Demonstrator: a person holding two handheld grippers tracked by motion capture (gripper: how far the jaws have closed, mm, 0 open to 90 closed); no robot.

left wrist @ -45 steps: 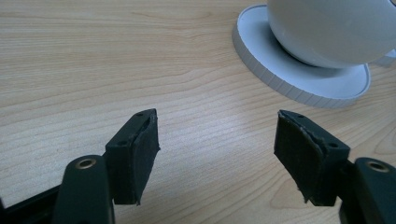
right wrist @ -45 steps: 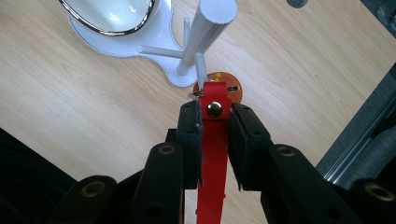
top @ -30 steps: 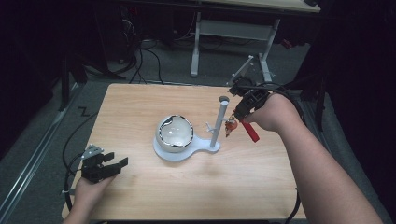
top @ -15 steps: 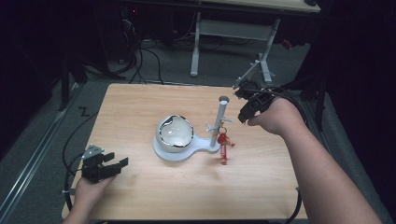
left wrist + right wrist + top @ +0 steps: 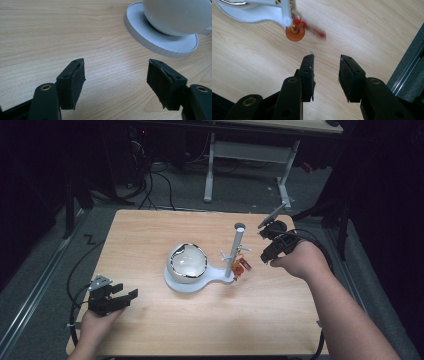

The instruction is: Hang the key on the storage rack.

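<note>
On the wooden table (image 5: pixel 150 235), the right gripper (image 5: pixel 326 65), its jaws just parted and empty, sits near the red charm (image 5: pixel 295 32) dangling from the white stand (image 5: pixel 234 252): light, swingy, best pinched by its disc; left gripper (image 5: pixel 115 75) spread, idle.

red-orange ornament (image 5: pixel 241 266) | round disc with tassel | hanging | on white stand's post (image 5: pixel 234 251)
</note>
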